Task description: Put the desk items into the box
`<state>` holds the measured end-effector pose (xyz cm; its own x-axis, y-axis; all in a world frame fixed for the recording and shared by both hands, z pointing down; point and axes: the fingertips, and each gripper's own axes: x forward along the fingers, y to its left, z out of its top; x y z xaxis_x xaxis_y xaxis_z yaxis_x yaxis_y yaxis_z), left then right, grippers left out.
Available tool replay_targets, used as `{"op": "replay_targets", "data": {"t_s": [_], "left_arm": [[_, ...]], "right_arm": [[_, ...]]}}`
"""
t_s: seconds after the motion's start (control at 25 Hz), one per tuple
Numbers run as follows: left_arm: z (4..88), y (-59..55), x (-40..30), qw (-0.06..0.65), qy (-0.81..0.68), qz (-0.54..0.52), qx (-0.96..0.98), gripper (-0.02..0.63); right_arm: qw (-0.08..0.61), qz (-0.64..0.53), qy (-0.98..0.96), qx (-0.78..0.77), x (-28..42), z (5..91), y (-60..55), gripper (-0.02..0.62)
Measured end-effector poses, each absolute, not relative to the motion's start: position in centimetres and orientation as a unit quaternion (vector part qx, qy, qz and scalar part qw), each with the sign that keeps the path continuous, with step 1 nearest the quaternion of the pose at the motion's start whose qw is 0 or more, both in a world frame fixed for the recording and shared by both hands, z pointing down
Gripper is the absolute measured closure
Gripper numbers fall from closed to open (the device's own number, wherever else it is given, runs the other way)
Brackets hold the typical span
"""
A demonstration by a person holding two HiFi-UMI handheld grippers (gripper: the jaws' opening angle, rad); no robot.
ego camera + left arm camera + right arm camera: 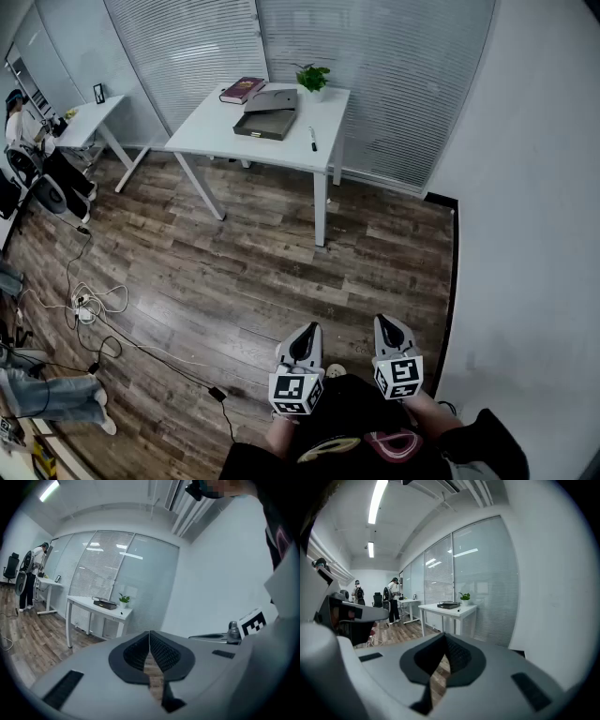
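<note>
Far across the room stands a white desk (211, 131). On it lie a dark red book (242, 90), an open grey-brown box (267, 122) with its lid up, a black pen (312, 139) and a small potted plant (314, 78). My left gripper (308, 330) and right gripper (385, 322) are held side by side close to my body, low over the wood floor and well short of the desk. Both are shut with nothing between the jaws. In the left gripper view the tips (149, 633) meet, with the desk (91, 603) small beyond them. In the right gripper view the tips (444, 635) also meet.
A second white desk (89, 117) stands at the far left with a person (28, 141) beside it. Cables and a power strip (86, 307) trail over the floor at left. Someone's legs (52, 398) show at the lower left. A white wall (525, 234) runs along the right.
</note>
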<state>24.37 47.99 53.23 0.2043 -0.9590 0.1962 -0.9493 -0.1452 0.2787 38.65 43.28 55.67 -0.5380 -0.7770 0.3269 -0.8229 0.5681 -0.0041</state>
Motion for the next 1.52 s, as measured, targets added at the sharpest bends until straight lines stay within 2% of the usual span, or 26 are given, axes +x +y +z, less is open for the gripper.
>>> {"op": "replay_targets", "data": {"t_s": [0.16, 0.96, 1.28, 1.52], "left_arm": [[53.2, 47.0, 23.3, 0.175, -0.629, -0.011, 0.757, 0.586], [52.3, 36.7, 12.5, 0.166, -0.592, -0.017, 0.788, 0.586], [52.1, 35.3, 8.8, 0.158, -0.563, 0.0, 0.811, 0.586], [52.5, 34.9, 7.2, 0.16, -0.56, 0.002, 0.813, 0.586]], "right_arm": [[0.123, 0.099, -0.875, 0.458, 37.7, 55.4, 42.2, 0.584], [0.122, 0.094, -0.856, 0.493, 27.5, 54.6, 33.2, 0.584], [0.104, 0.108, -0.844, 0.515, 22.8, 55.2, 32.3, 0.584], [0.098, 0.109, -0.837, 0.527, 21.9, 55.1, 31.7, 0.584]]}}
